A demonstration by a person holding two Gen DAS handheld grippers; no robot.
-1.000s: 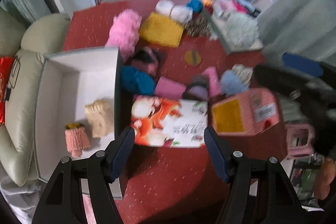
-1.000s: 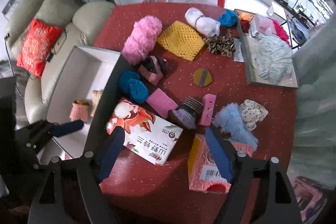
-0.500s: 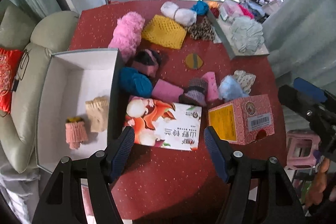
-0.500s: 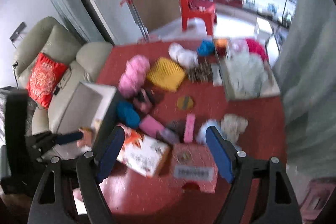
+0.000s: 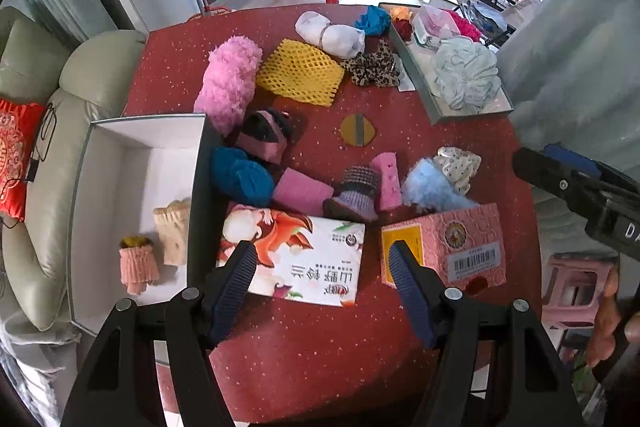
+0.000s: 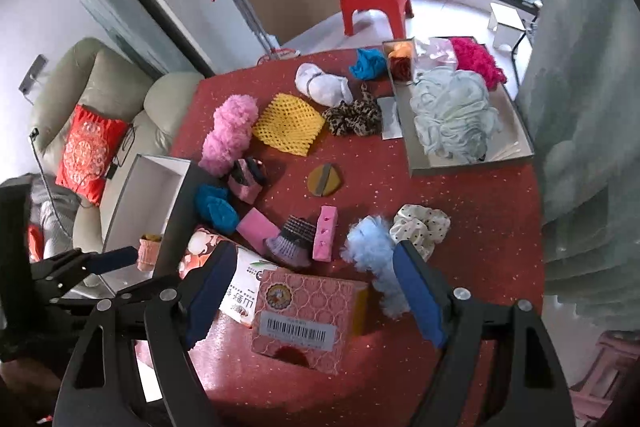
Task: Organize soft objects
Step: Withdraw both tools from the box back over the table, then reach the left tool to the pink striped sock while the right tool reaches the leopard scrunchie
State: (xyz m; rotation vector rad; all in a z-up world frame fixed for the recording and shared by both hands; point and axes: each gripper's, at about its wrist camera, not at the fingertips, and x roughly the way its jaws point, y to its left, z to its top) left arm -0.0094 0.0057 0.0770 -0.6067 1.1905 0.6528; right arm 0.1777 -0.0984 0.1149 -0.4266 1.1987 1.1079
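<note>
- Sitting at the left of the left wrist view, a white open box (image 5: 100, 163) is overhanging the red table (image 5: 320, 355), holding a cream knitted piece (image 5: 173, 230) and a small pink knitted piece (image 5: 138, 263) side by side.
- Lying just right of the box wall, a teal yarn bundle (image 5: 240, 175) is touching a pink sponge block (image 5: 302, 191); a fluffy pink roll (image 5: 228, 83) is lying above them.
- Hovering at bottom centre, the left gripper (image 5: 322, 267) is standing wide apart and gripping nothing, above a printed tissue pack (image 5: 296, 259).
- Standing just right of that pack, a pink tissue box (image 5: 460, 247) is sitting below a light blue fluffy piece (image 5: 430, 183).
- Hanging over that box in the right wrist view, the right gripper (image 6: 310, 287) is spread wide and empty.
- Resting at upper right, a grey tray (image 5: 424, 95) is holding a pale mesh bath puff (image 5: 466, 75).
</note>
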